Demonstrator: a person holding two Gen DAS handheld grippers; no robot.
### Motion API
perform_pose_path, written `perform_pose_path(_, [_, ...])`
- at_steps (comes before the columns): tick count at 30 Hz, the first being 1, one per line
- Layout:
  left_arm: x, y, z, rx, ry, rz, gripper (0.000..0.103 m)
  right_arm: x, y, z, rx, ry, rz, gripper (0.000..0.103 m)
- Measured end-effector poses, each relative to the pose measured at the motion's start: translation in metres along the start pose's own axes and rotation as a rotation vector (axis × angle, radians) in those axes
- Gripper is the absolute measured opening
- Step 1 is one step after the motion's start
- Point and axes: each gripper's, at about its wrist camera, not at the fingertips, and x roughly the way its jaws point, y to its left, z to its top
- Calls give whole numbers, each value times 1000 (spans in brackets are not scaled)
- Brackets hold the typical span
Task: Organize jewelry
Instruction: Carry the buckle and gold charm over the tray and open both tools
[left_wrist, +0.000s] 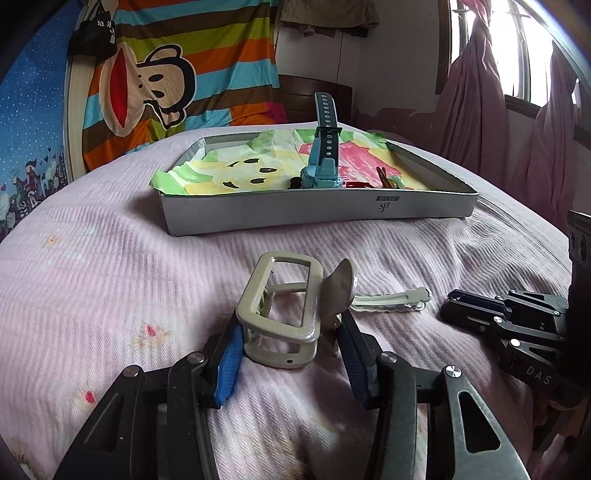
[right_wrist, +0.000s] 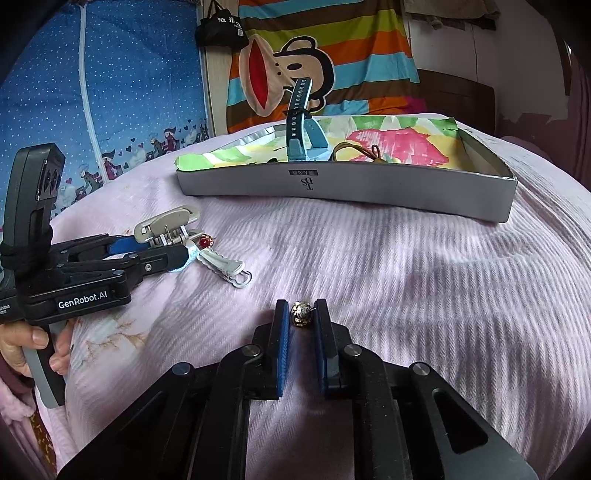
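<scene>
A beige hair claw clip (left_wrist: 280, 310) sits between the blue pads of my left gripper (left_wrist: 290, 332), which is shut on it just above the pink bedspread. From the right wrist view, that left gripper (right_wrist: 173, 243) holds the same claw clip (right_wrist: 166, 225) at the left. My right gripper (right_wrist: 301, 312) is shut on a small gold and silver bead (right_wrist: 301, 314) at its fingertips, low over the bed. A white toothed hair clip (left_wrist: 391, 299) (right_wrist: 221, 266) and a red bead (right_wrist: 204, 242) lie on the bed between the grippers.
A shallow grey box (left_wrist: 295, 214) (right_wrist: 351, 188) lined with colourful paper stands farther back on the bed. It holds a blue watch (left_wrist: 323, 155) (right_wrist: 297, 122) standing upright and some small jewelry. A hand (right_wrist: 22, 350) grips the left handle. Curtains hang at the right.
</scene>
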Motion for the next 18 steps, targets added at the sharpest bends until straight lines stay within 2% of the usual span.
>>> perform_pose_path(10, [-18,-6,-11,2,-92,-50,46,-4,-2,-4,17,-31,41,11])
perform_pose_path(18, [-28,-9,-12,-5,-145,-44,46,-6,-1,-5,13,-56,38,11])
